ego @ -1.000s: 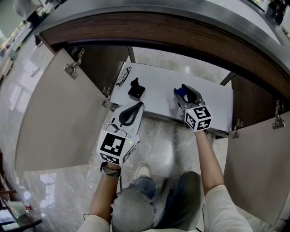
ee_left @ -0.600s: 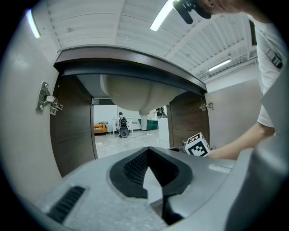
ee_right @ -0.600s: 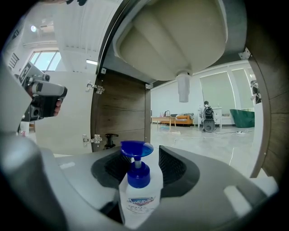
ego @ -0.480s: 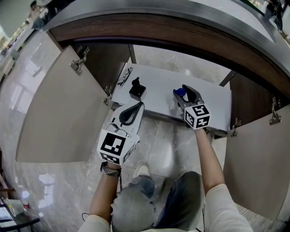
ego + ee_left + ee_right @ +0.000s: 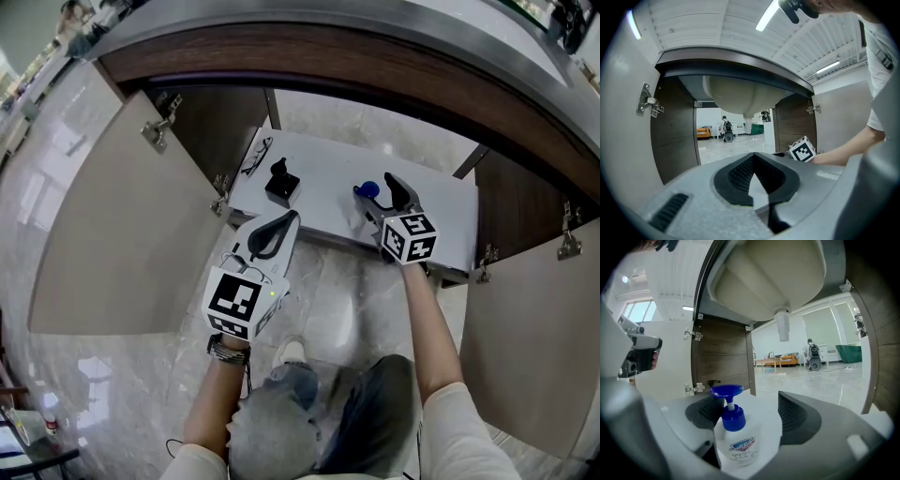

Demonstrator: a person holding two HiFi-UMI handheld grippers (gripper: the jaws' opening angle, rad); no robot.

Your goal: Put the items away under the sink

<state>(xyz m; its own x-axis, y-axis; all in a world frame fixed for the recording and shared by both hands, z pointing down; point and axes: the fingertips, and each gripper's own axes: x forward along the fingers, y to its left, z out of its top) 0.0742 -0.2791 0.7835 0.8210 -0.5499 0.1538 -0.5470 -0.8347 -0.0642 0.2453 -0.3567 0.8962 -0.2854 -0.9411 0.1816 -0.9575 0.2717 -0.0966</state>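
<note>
Hanging short of the white shelf board (image 5: 323,202) under the sink, the left gripper (image 5: 287,219) had its jaws pressed together on nothing. It was probably held back off the board's front edge so that it stayed out of the other arm's way. On the board's right half, near that front edge, stood the white plastic pump bottle with the blue pump head (image 5: 738,446). The right gripper (image 5: 379,190) reached over the edge with its jaws spread to either side of the bottle. A clear gap showed at the right pad, and the bottle sat close by the left pad, so the bottle stood upright on its own base and looked released, set down where the task wanted it. Farther in, on the board's left half, sat a small black object with a square base and an upright stem (image 5: 282,183). At the board's far left corner lay a thin dark wire-framed thing (image 5: 256,157), too small to name. Above the board hung the pale rounded underside of the sink basin (image 5: 768,277). Half a second earlier the right jaws had been drawn in about the blue pump head, and by this moment they had parted. The left gripper and the black object were where they had been.
</note>
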